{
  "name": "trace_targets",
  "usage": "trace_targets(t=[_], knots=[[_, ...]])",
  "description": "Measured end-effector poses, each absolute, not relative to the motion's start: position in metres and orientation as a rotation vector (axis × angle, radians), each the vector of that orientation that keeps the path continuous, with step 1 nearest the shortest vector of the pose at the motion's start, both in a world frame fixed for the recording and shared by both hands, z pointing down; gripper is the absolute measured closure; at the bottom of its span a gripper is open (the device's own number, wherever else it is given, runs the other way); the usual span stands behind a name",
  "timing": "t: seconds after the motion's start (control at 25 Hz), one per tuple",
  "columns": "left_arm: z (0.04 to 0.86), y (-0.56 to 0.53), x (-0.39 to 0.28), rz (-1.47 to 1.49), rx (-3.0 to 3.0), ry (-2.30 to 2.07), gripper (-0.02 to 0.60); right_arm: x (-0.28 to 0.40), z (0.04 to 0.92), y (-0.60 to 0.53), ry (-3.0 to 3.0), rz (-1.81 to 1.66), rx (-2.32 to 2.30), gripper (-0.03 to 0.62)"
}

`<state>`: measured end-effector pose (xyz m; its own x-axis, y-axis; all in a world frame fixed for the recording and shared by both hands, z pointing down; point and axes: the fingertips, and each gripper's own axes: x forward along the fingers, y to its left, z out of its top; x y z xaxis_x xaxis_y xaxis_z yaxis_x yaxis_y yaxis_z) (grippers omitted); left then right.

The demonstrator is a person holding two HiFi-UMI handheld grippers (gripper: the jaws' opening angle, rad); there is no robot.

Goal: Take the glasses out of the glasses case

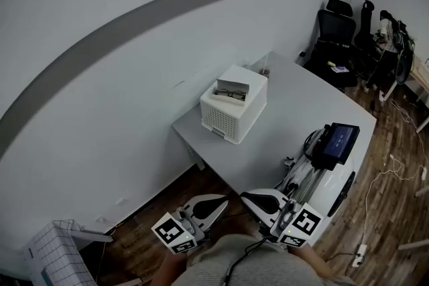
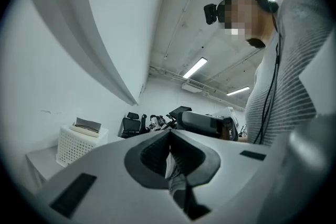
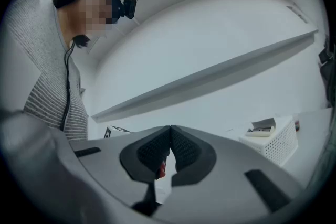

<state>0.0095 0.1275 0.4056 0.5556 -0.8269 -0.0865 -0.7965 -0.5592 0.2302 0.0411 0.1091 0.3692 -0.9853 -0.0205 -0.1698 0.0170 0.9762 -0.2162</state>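
An open glasses case (image 1: 232, 92) with dark-framed glasses in it lies on top of a white perforated box (image 1: 231, 114) at the near left corner of the grey table (image 1: 301, 100). Both grippers hang low in front of the person, well short of the table. My left gripper (image 1: 223, 203) is shut with nothing between its pads, and so is my right gripper (image 1: 244, 197). The left gripper view has its jaws (image 2: 169, 134) closed, with the case (image 2: 86, 126) far off at the left. In the right gripper view (image 3: 170, 131) the case (image 3: 261, 127) sits far right.
A black screen on a stand (image 1: 338, 140) stands at the table's near right edge. A black office chair (image 1: 335, 30) and clutter fill the far right. A white grid crate (image 1: 50, 254) sits on the wooden floor at lower left. Cables trail across the floor at right.
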Motion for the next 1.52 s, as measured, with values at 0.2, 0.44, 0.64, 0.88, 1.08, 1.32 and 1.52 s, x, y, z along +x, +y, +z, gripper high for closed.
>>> trace_targets(t=[0.2, 0.44, 0.64, 0.88, 1.08, 1.32, 1.52], knots=[[0.406, 0.127, 0.01, -0.274, 2.624, -1.386, 0.569, 0.041, 0.37, 0.108, 2.958, -0.327, -0.005, 0.582], [0.401, 0.127, 0.006, -0.275, 2.633, -1.41, 0.568, 0.043, 0.362, 0.11, 2.913, -0.36, 0.039, 0.58], [0.397, 0.129, 0.004, -0.282, 2.641, -1.42, 0.568, 0.046, 0.359, 0.116, 2.924, -0.333, 0.053, 0.58], [0.396, 0.135, 0.0, -0.275, 2.648, -1.414, 0.568, 0.065, 0.341, 0.117, 2.896, -0.34, 0.02, 0.579], [0.399, 0.135, -0.019, -0.291, 2.625, -1.431, 0.568, 0.079, 0.333, 0.095, 2.87, -0.363, -0.04, 0.579], [0.391, 0.127, -0.022, -0.281, 2.678, -1.383, 0.568, 0.058, 0.328, 0.096, 2.847, -0.392, -0.028, 0.579], [0.388, 0.124, -0.018, -0.274, 2.722, -1.314, 0.568, 0.076, 0.325, 0.092, 2.837, -0.416, -0.102, 0.579]])
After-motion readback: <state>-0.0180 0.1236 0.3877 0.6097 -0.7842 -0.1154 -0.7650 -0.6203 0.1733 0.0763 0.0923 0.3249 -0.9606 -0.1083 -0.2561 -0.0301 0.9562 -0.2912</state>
